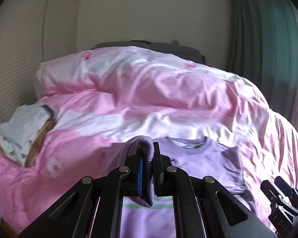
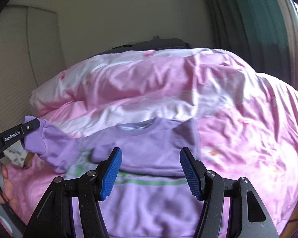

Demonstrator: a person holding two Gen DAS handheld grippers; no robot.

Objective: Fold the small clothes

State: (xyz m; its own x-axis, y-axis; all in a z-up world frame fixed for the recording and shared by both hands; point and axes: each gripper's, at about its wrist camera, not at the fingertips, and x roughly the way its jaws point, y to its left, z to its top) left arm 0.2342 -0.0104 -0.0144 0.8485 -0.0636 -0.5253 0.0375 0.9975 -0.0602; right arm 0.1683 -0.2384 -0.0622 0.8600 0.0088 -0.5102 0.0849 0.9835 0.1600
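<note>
A small lilac sweatshirt (image 2: 149, 142) with a green stripe lies on the pink bed cover, neck away from me; it also shows in the left wrist view (image 1: 204, 158). My left gripper (image 1: 148, 158) is shut on the ribbed cuff (image 1: 144, 144) of its left sleeve and holds it raised; in the right wrist view the left gripper (image 2: 29, 127) shows at the left edge with the sleeve (image 2: 49, 144) hanging from it. My right gripper (image 2: 150, 170) is open and empty, just above the sweatshirt's body. It shows in the left wrist view (image 1: 284, 196) at the lower right.
A pink and white duvet (image 1: 149, 91) is bunched up behind the sweatshirt. A stack of folded pale clothes (image 1: 23, 127) sits on a wicker basket at the left. A wall lies behind and a green curtain (image 1: 268, 39) hangs at the right.
</note>
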